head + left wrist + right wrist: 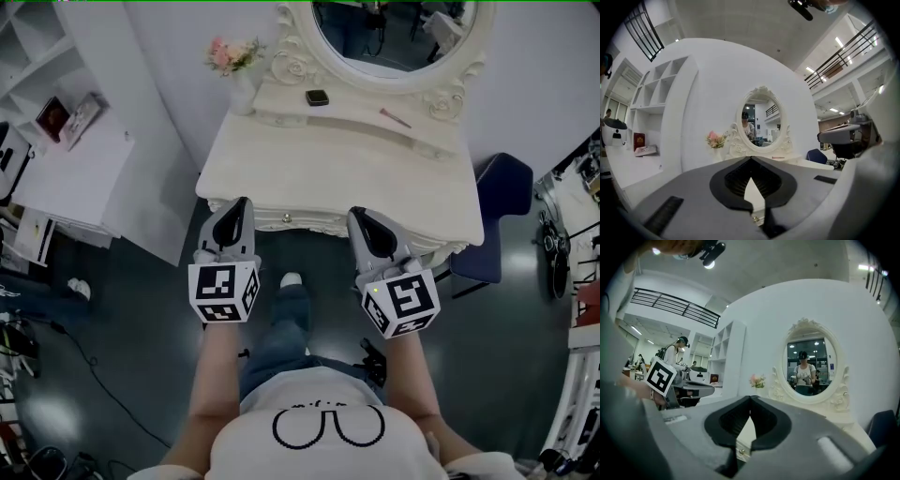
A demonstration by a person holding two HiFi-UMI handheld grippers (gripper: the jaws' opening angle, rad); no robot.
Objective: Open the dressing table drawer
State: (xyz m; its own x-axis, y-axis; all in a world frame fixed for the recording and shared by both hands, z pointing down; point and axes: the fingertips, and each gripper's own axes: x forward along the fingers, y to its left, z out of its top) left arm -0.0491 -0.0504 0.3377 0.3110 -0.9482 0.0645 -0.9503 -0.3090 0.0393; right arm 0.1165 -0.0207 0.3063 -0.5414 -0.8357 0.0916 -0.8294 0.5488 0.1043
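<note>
The cream dressing table [375,178] with an oval mirror [398,37] stands straight ahead. Its drawer front [309,222] runs under the tabletop's near edge, with a small metal knob [286,218] between my two grippers. My left gripper [244,202] is shut and empty, its tips just short of the table's front edge at the left. My right gripper [355,215] is shut and empty too, at the same edge on the right. In the left gripper view the shut tips [751,159] point level at the table, and a knob [756,218] shows below them. The right gripper view shows the same [751,398].
A vase of pink flowers [236,58], a small black object [317,97] and a pink pen [395,117] sit on the table's back shelf. A blue chair [502,187] stands to the right, a white shelf unit [75,173] to the left. The person's foot [292,279] is under the table edge.
</note>
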